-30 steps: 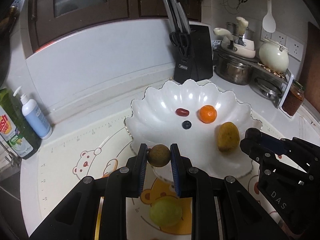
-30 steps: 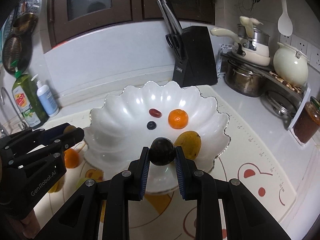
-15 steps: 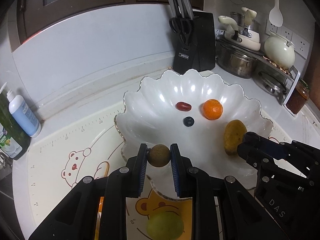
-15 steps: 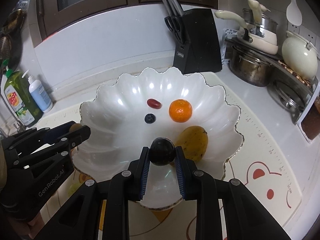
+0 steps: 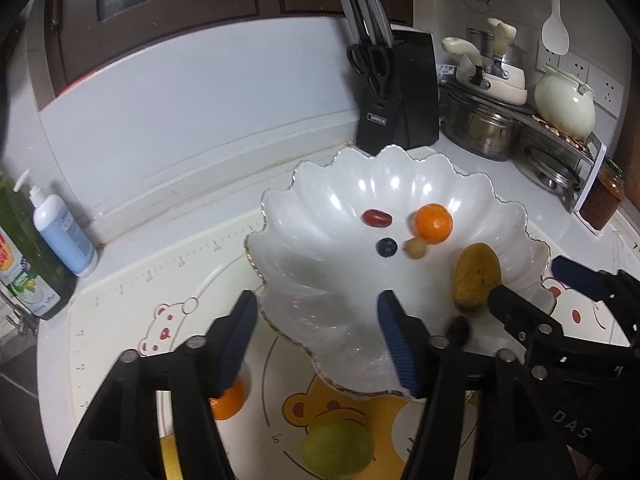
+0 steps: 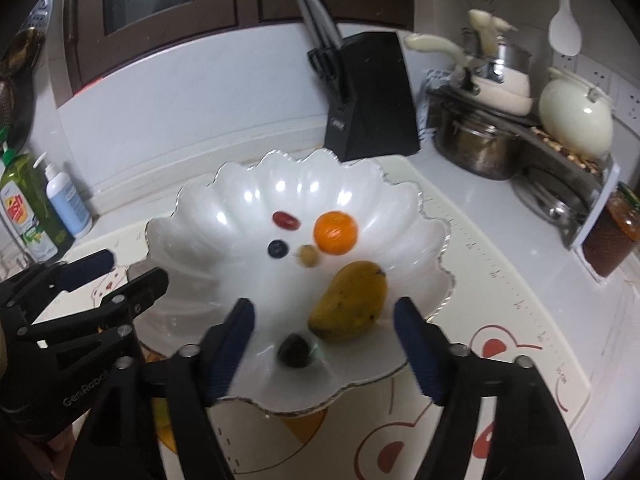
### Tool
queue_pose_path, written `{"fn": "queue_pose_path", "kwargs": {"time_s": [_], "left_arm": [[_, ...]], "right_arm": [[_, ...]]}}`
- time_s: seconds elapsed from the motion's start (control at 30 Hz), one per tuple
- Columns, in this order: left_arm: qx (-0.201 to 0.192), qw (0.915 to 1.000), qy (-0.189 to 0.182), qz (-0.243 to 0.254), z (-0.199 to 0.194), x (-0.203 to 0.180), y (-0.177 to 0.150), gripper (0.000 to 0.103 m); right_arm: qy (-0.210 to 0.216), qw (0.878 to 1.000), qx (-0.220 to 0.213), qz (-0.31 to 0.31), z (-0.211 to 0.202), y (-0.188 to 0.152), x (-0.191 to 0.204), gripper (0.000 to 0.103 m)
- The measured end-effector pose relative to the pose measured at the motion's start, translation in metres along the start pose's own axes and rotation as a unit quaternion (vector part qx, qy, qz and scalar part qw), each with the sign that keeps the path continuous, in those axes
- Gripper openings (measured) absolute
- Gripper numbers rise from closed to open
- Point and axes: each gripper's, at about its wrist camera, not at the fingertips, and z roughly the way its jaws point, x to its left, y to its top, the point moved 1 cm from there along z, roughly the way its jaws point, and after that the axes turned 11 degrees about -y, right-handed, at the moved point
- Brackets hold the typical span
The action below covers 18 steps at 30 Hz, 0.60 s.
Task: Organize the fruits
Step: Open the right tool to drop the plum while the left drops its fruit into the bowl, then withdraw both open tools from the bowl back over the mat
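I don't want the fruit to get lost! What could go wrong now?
The little tan fruit and the dark fruit look blurry, so they may roll; the dark one is near the bowl's front rim. Both tools have just opened, and an orange and green fruit wait outside the bowl.

A scalloped white bowl [image 6: 248, 208] sits on a bear-print mat [image 6: 500, 360] on the table. Inside lie a mango [image 6: 350, 302], an orange [image 6: 335, 233], a red oval fruit [image 6: 286, 220], a blueberry [image 6: 277, 248], a small tan fruit [image 6: 308, 256] and a dark round fruit [image 6: 294, 351]. The right hand-held gripper [image 6: 324, 354] has just been opening; its jaws stand apart above the dark fruit, not touching it. The left hand-held gripper [image 6: 116, 274] reaches in from the left, jaws apart.
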Motion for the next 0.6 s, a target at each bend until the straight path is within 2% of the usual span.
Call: {"fn": "queue_pose_path", "kwargs": {"time_s": [0.17, 0.6], "left_arm": [[-0.016, 0.9997, 0.020, -0.004, -0.015, 0.001, 0.002, 0.084], [-0.040, 0.9982, 0.043, -0.010, -0.052, 0.006, -0.005, 0.090]], "right_arm": [[-0.007, 1.000, -0.008, 0.002, -0.009, 0.002, -0.003, 0.079], [-0.015, 1.000, -0.026, 0.007, -0.034, 0.000, -0.005, 0.079]]}}
